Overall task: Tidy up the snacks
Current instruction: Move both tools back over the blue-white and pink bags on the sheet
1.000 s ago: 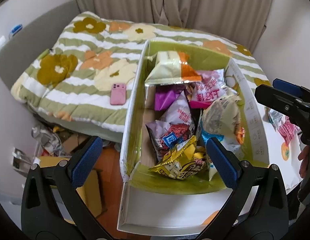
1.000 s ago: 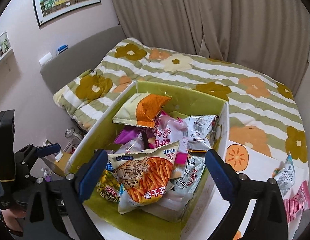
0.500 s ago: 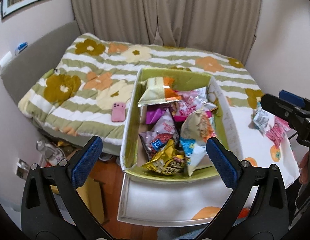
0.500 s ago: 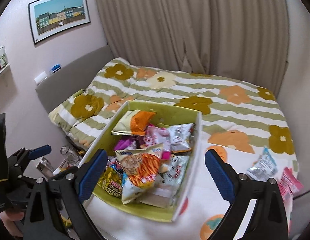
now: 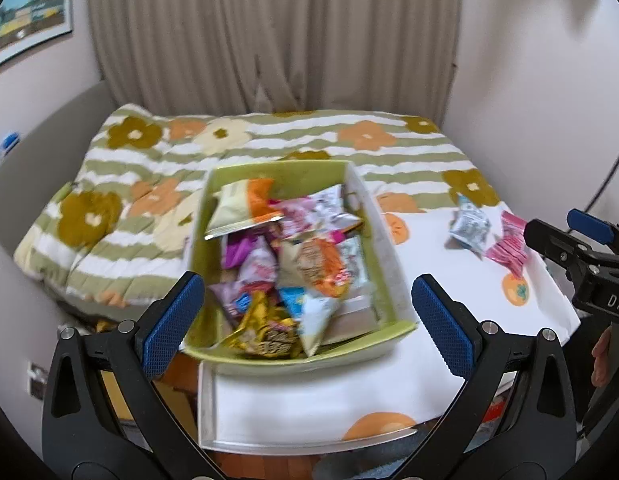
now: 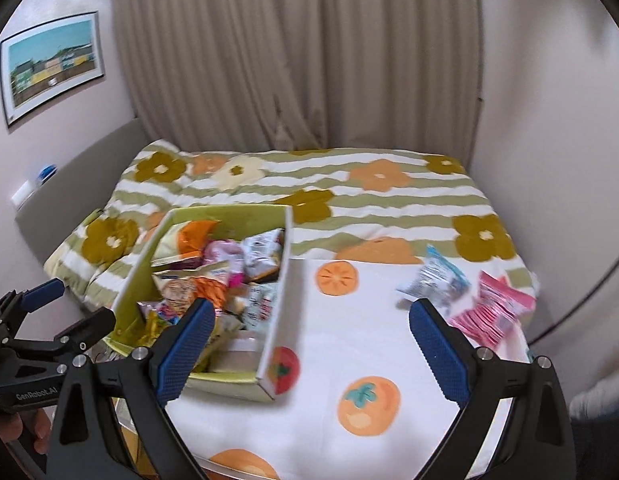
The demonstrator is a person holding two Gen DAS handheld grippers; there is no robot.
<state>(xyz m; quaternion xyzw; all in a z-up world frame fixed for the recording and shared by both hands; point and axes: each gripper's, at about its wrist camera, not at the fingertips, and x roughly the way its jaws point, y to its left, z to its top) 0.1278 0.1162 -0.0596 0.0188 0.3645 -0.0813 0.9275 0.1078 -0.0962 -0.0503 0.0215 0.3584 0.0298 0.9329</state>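
Two views along hand-held grippers, both blurred. In the left wrist view, the left gripper (image 5: 309, 312) fills the lower frame, its blue pads spread wide and holding nothing. Between and beyond the pads sits a green box (image 5: 293, 354), heaped with snack bags so they stay gathered in one place. It rests on a white cloth (image 5: 309, 400) printed with orange fruit, apparently laid over the bed (image 5: 109, 184) as a sorting surface. At right of that frame the right gripper (image 5: 565, 248) reaches in. In the right wrist view the right gripper (image 6: 309, 340) is also wide and empty. Beyond its right pad, right of centre, a blue-white bag (image 6: 433, 280) and a pink bag (image 6: 493, 312) lie loose on the cloth, well apart from the box, likely next to go in. Curtains (image 6: 293, 52) hang behind the bed
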